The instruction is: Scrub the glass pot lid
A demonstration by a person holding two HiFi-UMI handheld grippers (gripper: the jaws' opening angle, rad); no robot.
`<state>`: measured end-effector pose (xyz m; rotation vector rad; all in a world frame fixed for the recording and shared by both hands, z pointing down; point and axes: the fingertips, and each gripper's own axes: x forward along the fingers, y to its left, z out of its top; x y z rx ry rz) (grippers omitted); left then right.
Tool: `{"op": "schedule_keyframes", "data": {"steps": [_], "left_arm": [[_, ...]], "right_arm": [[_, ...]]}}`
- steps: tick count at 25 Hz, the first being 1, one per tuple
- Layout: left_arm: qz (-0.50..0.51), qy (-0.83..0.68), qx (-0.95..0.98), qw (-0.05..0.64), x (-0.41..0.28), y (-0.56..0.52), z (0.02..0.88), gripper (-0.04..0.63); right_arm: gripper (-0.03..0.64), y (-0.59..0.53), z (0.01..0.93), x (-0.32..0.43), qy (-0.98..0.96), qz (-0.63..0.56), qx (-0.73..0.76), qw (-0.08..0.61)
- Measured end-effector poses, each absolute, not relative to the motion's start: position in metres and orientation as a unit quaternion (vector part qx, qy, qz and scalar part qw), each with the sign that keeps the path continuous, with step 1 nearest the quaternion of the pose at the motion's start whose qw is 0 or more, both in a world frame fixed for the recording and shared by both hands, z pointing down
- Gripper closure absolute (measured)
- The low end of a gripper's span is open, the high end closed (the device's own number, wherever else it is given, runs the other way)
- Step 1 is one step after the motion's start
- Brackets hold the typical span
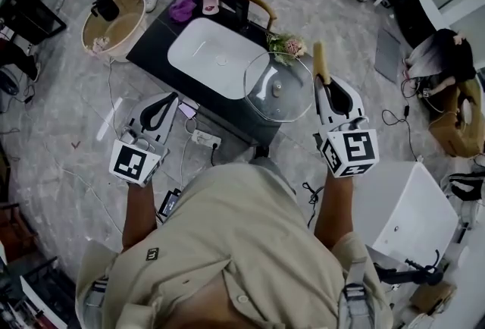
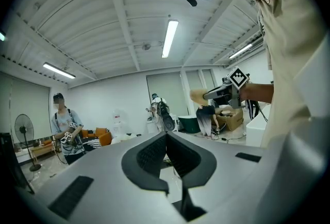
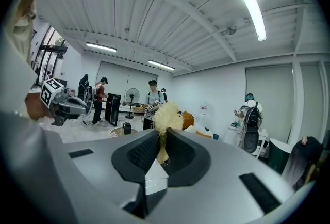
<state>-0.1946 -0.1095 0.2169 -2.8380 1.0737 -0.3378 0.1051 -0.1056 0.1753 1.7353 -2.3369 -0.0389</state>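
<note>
Brush (image 3: 166, 114) upright in right gripper (image 3: 161, 135) — lid (image 1: 279, 89) knob-up.

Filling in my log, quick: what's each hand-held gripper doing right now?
Left hand-held gripper: closed, empty.
Right hand-held gripper: closed on a yellowish scrubber.

Glass pot lid (image 1: 278, 86): being borne on the dark counter (image 1: 151, 47), beside the white basin (image 1: 216, 54).
Right gripper (image 1: 323, 82): tan scrubber (image 1: 320, 61) being held near the lid's rim.
Left gripper (image 1: 171, 98): being held off the counter.

glass pot lid (image 1: 279, 86) | knob up, on counter (image 1: 151, 47) beside basin (image 1: 204, 54) | brush (image 1: 319, 58) | in right tongs (image 3: 161, 134)
</note>
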Motion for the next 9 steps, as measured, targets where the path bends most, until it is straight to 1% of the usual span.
{"op": "schedule_keyframes", "data": {"steps": [9], "left_arm": [[-0.105,0.350,-0.930,0.041,-0.207,-0.111,0.216,0.580]], "right_arm": [[0.572,-0.105,0.174,0.094,-0.794,-0.010,0.596,0.115]]}}
